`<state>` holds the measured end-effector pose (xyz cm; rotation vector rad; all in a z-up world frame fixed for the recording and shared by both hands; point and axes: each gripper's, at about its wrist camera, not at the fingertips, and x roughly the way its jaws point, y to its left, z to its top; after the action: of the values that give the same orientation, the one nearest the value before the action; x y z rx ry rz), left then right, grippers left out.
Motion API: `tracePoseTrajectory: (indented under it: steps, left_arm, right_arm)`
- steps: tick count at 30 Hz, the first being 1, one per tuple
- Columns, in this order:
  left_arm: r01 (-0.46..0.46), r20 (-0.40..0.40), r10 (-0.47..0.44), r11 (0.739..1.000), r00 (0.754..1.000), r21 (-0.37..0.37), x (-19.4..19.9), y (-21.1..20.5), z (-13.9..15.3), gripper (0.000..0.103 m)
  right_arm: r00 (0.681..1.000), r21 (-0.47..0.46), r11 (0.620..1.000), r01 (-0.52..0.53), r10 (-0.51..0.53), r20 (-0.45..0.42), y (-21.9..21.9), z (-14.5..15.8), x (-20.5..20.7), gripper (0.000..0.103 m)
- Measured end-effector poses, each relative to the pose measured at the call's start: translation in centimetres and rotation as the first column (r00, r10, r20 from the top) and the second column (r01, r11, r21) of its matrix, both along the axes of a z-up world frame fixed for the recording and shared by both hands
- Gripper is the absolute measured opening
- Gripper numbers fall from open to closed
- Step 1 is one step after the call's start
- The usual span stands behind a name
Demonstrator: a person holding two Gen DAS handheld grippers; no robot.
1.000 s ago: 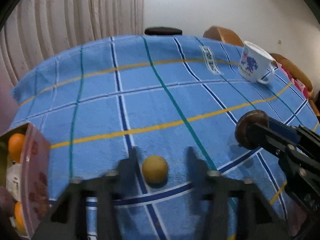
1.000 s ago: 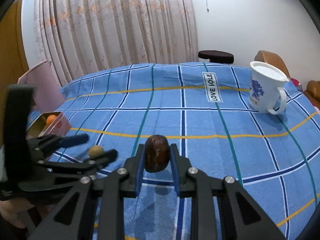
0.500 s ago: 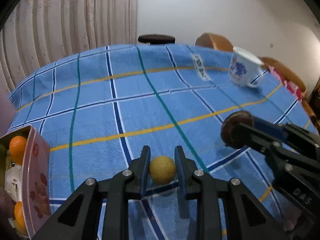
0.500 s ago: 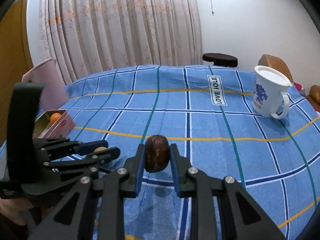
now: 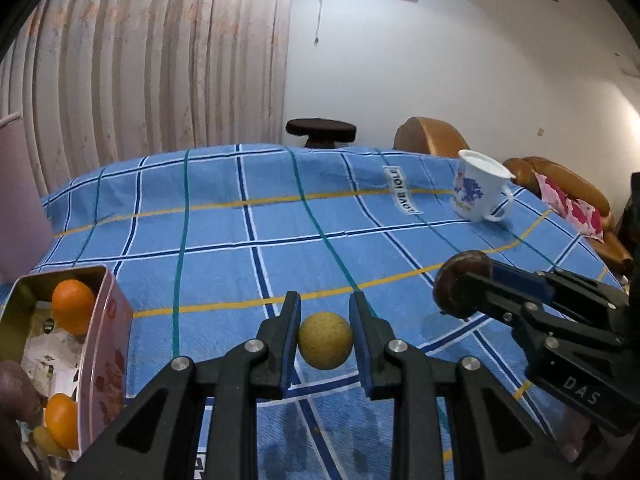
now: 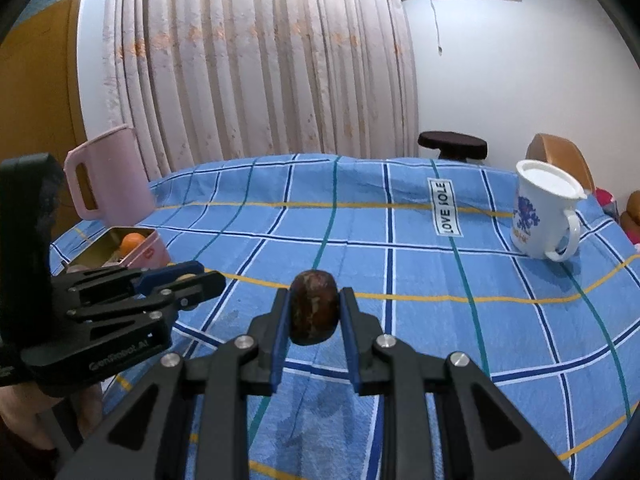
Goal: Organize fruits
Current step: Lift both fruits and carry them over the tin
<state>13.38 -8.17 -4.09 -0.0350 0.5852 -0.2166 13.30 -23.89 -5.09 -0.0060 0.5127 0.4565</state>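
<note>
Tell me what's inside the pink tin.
The pink tin holds two oranges, one at the far end, one nearer, a yellowish fruit and printed paper. Anything under the paper is hidden.

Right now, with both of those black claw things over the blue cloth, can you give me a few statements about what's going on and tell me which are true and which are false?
1. The left gripper is closed on a yellow round fruit. True.
2. The right gripper is empty. False: it holds a dark brown fruit between its fingers.
3. The pink tin already has oranges in it. True.
4. The white mug lies tipped on its side. False: it stands upright on the blue checked cloth.
5. A pink jug stands beyond the tin, by the curtain. True.
</note>
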Motion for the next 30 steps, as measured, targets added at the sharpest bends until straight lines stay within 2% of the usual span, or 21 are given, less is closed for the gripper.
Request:
tracePoseTrajectory:
  steps: [6, 18, 30]
  left_arm:
    - [-0.019, 0.028, 0.020, 0.999, 0.999, -0.026, -0.9, 0.8, 0.3, 0.027]
    - [-0.062, 0.168, 0.047, 0.995, 0.985, 0.082, -3.6, -0.5, 1.4, 0.027]
    - [-0.096, 0.175, 0.083, 0.993, 0.981, 0.067, -5.0, 1.1, 1.5, 0.027]
  right_arm:
    - [0.999, -0.006, 1.000, -0.007, 0.007, 0.038, 0.2, 0.2, -0.5, 0.027]
    - [0.994, -0.003, 1.000, -0.025, 0.025, 0.109, 0.2, 0.7, -1.8, 0.027]
    - [0.988, -0.024, 0.998, -0.050, 0.053, 0.142, 1.6, 0.9, -3.0, 0.027]
